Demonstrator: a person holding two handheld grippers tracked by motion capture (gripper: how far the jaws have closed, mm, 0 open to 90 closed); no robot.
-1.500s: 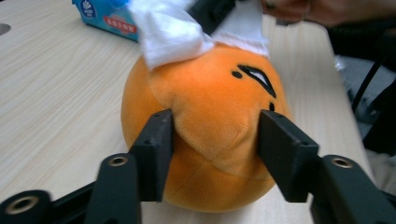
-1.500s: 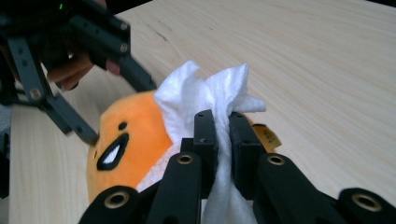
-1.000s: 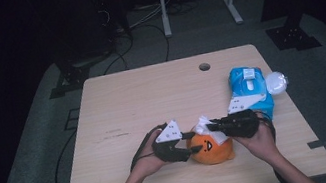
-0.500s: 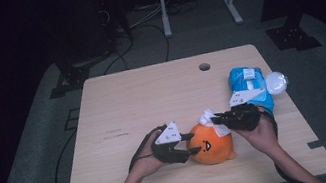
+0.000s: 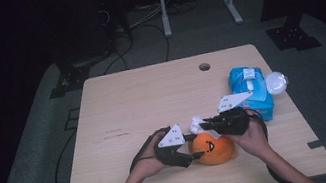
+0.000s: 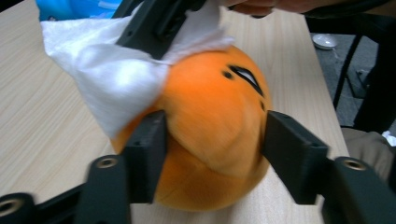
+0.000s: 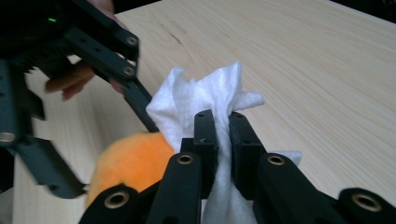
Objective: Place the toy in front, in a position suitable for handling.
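While the orange plush toy [image 5: 213,147] lies on the worktop [image 5: 142,100] near its front edge, approx. at mid-width, it is flanked by both grippers.

At the left of the high view, the left gripper [image 5: 193,156] is held level by the person's left hand [image 5: 149,156], w/ its jaws pointed rightward at the toy. In the left gripper view, the toy [image 6: 215,126] is seen between the two jaws; the left pad is pressed into the plush, but a thin gap is seen at the right pad. The jaws have just been opening, so the toy is bracketed rather than clamped.

On top of the toy, a white tissue [image 5: 197,126] is draped; in the left gripper view it [image 6: 107,65] is seen over the toy's upper left.

To the right, the right gripper [image 5: 203,126] is held by the right hand [image 5: 252,136], angled toward the toy's top. In the right gripper view, its jaws are closed tight on a bunched fold of the tissue [image 7: 205,100], w/ the toy [image 7: 130,161] below-left.

Farther right, near the worktop's right edge, a blue wipes pack [image 5: 250,87] is seen, w/ a small clear round obj. [image 5: 276,83] just beside it.
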